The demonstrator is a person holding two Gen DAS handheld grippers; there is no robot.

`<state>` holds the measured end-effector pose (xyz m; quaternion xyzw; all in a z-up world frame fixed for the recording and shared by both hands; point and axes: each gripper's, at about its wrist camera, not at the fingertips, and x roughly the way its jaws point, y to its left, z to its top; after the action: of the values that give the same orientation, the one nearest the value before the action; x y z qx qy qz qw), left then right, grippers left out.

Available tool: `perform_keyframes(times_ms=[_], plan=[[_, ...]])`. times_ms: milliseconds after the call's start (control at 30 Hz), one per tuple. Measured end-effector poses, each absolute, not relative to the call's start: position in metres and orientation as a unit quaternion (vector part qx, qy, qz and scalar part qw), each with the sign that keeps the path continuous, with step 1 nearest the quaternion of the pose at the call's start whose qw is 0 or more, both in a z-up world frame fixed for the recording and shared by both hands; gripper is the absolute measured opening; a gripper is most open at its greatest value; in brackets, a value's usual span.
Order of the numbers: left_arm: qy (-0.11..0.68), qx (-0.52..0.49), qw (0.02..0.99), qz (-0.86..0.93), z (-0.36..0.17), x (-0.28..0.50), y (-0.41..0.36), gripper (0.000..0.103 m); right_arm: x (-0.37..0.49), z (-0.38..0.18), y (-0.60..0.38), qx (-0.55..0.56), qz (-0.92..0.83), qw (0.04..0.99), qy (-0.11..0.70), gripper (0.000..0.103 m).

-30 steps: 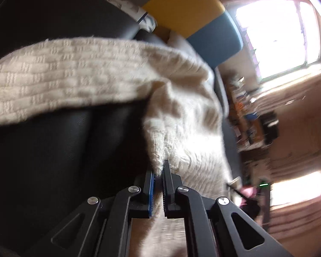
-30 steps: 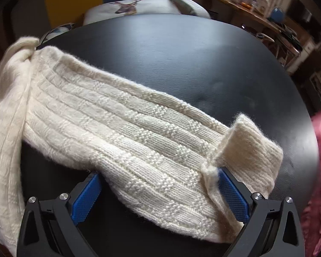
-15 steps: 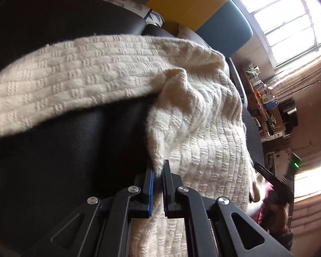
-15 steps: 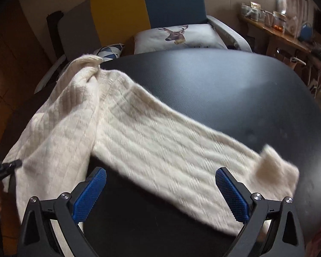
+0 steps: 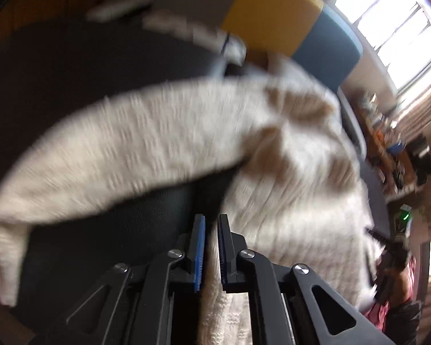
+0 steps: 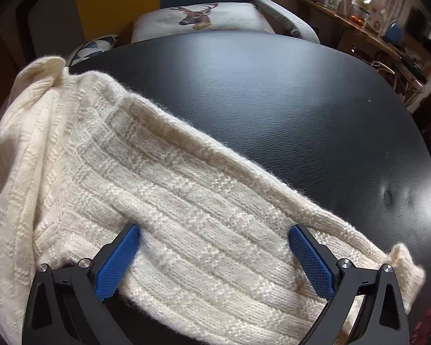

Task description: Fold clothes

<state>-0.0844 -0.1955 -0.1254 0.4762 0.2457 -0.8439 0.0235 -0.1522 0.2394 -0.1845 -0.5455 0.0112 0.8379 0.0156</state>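
A cream knitted sweater (image 6: pixel 169 201) lies on a round black table (image 6: pixel 287 109). Its body hangs over the left edge of the table, and one sleeve (image 6: pixel 244 230) stretches flat across the top toward the right.

The right gripper (image 6: pixel 214 256) is spread wide above the sleeve, with one blue pad on each side of it, and the pads do not press the knit.

The left gripper (image 5: pixel 211 247) has just been opening a little. There is a narrow gap between its pads now, and the edge of the sweater (image 5: pixel 287 201) is still in that gap. The left view is blurred, so I cannot tell if the pads still touch the fabric.

Behind the table stands a chair with a deer cushion (image 6: pixel 198 17).
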Motion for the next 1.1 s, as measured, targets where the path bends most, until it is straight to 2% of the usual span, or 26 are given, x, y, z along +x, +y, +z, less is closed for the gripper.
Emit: perform_keyframes(times_ms=[167,267,333,467,667,733,867,1033,1100], plan=[[0.176,0.495,-0.143,-0.838,-0.093,-0.074,-0.126,0.021,-0.131,-0.171,0.244,-0.528,0.848,-0.004,0.038,0.103],[0.178,0.541,-0.235,-0.788,-0.106,-0.070,-0.065,0.026,-0.093,-0.153,0.244,-0.496,0.865,-0.047,0.063,0.103],[0.171,0.569,-0.259,-0.761,-0.117,-0.068,-0.028,0.026,-0.062,-0.146,0.242,-0.487,0.868,-0.074,0.069,0.103],[0.150,0.608,-0.269,-0.732,-0.135,-0.071,0.026,0.028,-0.023,-0.145,0.235,-0.489,0.865,-0.114,0.020,0.103],[0.136,0.636,-0.244,-0.719,-0.143,-0.078,0.053,0.031,0.035,-0.157,0.188,-0.491,0.843,-0.210,-0.062,0.103],[0.126,0.644,-0.243,-0.714,-0.146,-0.079,0.061,0.032,0.045,-0.159,0.171,-0.488,0.834,-0.253,-0.057,0.103],[0.088,0.673,-0.242,-0.694,-0.164,-0.088,0.070,0.035,0.060,-0.151,0.145,-0.465,0.807,-0.364,0.005,0.103],[0.093,0.696,-0.250,-0.667,-0.182,-0.100,0.072,0.034,0.069,-0.147,0.126,-0.451,0.766,-0.451,0.081,0.103],[0.099,0.685,-0.266,-0.671,-0.181,-0.102,0.068,0.018,0.073,-0.146,0.127,-0.449,0.759,-0.461,0.096,0.103]])
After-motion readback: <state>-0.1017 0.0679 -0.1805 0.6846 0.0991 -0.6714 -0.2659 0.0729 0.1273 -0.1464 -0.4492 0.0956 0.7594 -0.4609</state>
